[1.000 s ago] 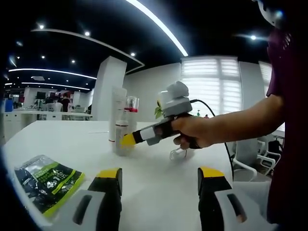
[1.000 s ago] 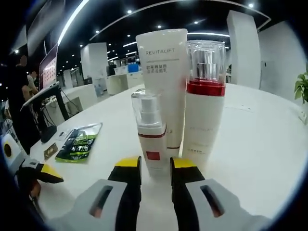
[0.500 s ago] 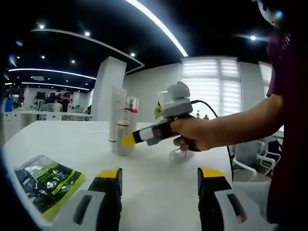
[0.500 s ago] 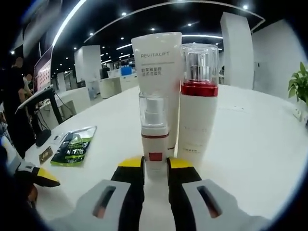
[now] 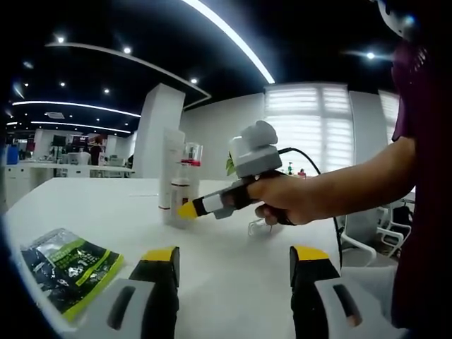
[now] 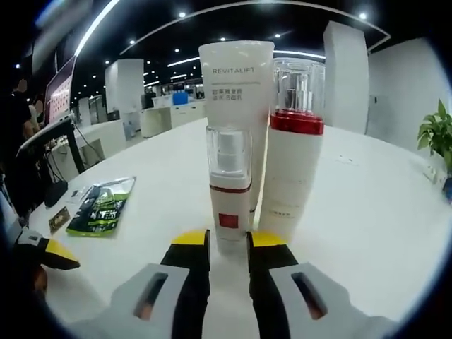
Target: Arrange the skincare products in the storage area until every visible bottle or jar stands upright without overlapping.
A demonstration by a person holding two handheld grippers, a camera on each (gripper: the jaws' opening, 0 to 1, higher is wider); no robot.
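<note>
In the right gripper view three skincare products stand upright in a tight cluster on the white tabletop (image 6: 381, 212), well in from its edges. Nearest is a small spray bottle (image 6: 229, 187) with a clear cap, a red band and a red square on its white body. Behind it rises a tall white tube (image 6: 236, 85) printed REVITALIFT, and just beside that a white pump bottle (image 6: 293, 152) with a red collar under a clear cap. The three appear to touch or nearly touch, each standing on its own base.

The right gripper (image 6: 227, 244) has its yellow-tipped jaws drawn close together around the foot of the spray bottle, one on each side (whether the pads actually press the bottle is hard to judge, so I cannot tell if it is gripped). In the left gripper view the same gripper (image 5: 194, 207) reaches in from the right, held in a person's hand (image 5: 282, 201), its yellow tip at the base of the cluster (image 5: 178, 187).

The left gripper (image 5: 233, 265) hovers low over the tabletop (image 5: 233, 282) with its jaws spread wide and nothing between them.

A green and black sachet (image 6: 102, 206) lies flat toward the tabletop's near edge, well apart from the bottles; in the left gripper view it (image 5: 67, 265) sits just beside the left jaw
</note>
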